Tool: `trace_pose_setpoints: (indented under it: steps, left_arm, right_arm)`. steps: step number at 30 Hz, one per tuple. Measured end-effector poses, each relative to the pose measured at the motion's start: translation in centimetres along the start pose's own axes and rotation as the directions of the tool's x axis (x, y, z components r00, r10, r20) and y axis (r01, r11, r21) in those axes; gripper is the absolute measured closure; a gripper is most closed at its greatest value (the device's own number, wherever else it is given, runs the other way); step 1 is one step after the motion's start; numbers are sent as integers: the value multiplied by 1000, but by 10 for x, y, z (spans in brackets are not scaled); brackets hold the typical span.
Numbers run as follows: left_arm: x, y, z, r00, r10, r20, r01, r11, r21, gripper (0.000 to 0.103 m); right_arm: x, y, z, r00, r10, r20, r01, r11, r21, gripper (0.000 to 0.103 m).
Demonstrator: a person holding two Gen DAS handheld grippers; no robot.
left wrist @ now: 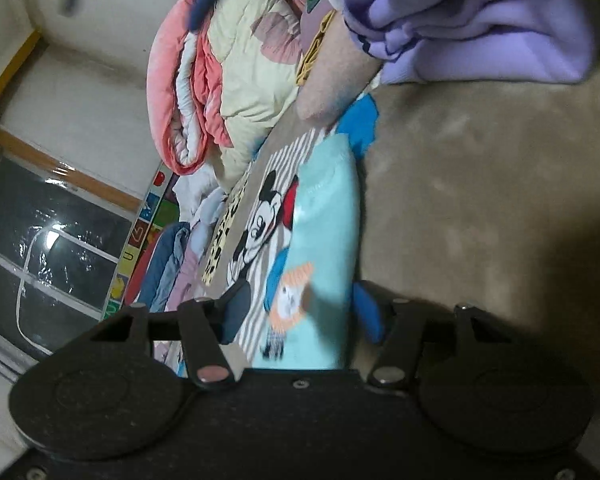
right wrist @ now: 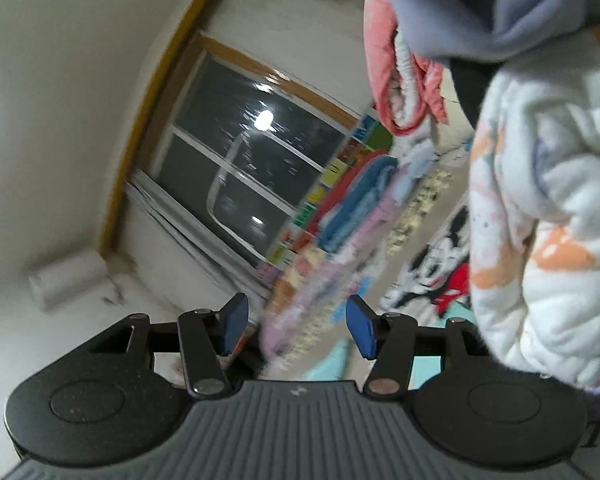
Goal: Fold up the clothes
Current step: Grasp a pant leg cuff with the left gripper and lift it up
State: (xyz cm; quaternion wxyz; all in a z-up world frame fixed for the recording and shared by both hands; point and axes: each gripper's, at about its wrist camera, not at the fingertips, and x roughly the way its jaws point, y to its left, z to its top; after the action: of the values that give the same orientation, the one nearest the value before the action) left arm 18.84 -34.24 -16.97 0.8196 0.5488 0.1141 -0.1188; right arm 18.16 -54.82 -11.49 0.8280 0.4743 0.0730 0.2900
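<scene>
Nearest the left wrist camera, the left gripper (left wrist: 300, 312) stands about half open over a light blue garment (left wrist: 324, 248) printed with an orange-and-blue cartoon figure; the cloth runs up between the two blue fingers (left wrist: 366, 316), but blur keeps me from telling whether either pad presses on it, so the grip stays uncertain. The garment lies on a striped sheet with a Mickey Mouse print (left wrist: 260, 224), spread over the brown plush bed cover (left wrist: 480, 184). Past it, a lilac sweatshirt (left wrist: 472, 28) sits bunched on the cover, and a pink and cream quilt (left wrist: 216, 80) is heaped toward the wall. Along the bed's edge runs a coloured alphabet strip (left wrist: 134, 240); one tile seems to read "U", the rest is too smeared. From the right wrist, the right gripper (right wrist: 296, 322) is released, jaws half apart with only air between them, pointing toward a dark window (right wrist: 244, 160). A white quilted garment with orange patches (right wrist: 540, 216) hangs just to its right, not touching the fingers.
</scene>
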Motion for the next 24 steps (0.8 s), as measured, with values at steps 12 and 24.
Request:
trace_pose_setpoints:
  steps: [12,24]
  left_arm:
    - [55,-8,42,997,6,-74,-2,998,62,94]
    - [66,97,40,944,-317,-87,237,841,-487,99]
  right_arm:
    - [1,-20,9,976,188,114,-203,969,141,43]
    - [-4,-1,16,929,334,158,-347,936,63,37]
